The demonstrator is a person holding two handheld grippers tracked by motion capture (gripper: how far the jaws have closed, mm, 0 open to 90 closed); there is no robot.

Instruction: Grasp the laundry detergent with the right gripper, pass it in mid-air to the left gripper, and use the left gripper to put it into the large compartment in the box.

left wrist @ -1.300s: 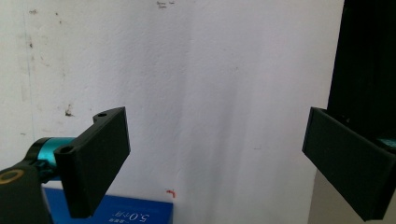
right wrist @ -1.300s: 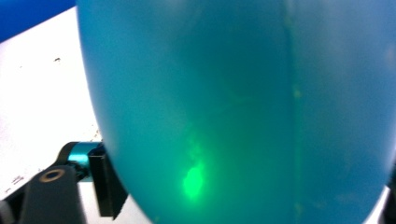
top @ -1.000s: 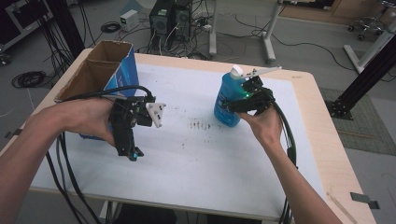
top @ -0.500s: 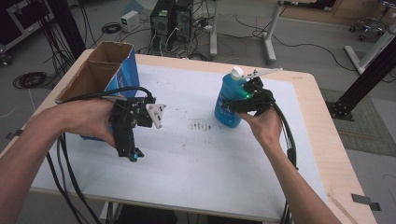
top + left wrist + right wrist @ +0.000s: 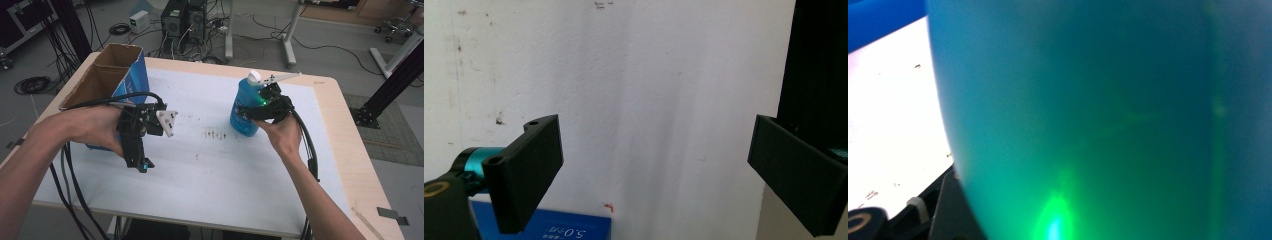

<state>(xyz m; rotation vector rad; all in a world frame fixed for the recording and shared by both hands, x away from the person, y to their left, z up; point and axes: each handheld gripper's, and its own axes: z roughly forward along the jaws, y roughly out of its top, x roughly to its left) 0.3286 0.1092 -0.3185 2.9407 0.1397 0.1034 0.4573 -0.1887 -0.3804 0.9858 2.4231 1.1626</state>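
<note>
Standing upright on the table (image 5: 200,170), right of the middle, the blue bottle (image 5: 245,107) has the right gripper (image 5: 265,106) pressed against it; how wide its jaws stand cannot be told. A hard push could tip the bottle. The left gripper (image 5: 136,140) hangs wide open, empty, by the cardboard box (image 5: 107,75).

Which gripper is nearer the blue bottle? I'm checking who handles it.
Right. The right gripper is at the bottle, which sits close against its camera. The left gripper hangs well off to the bottle's left, beside the box, jaws wide apart.
</note>
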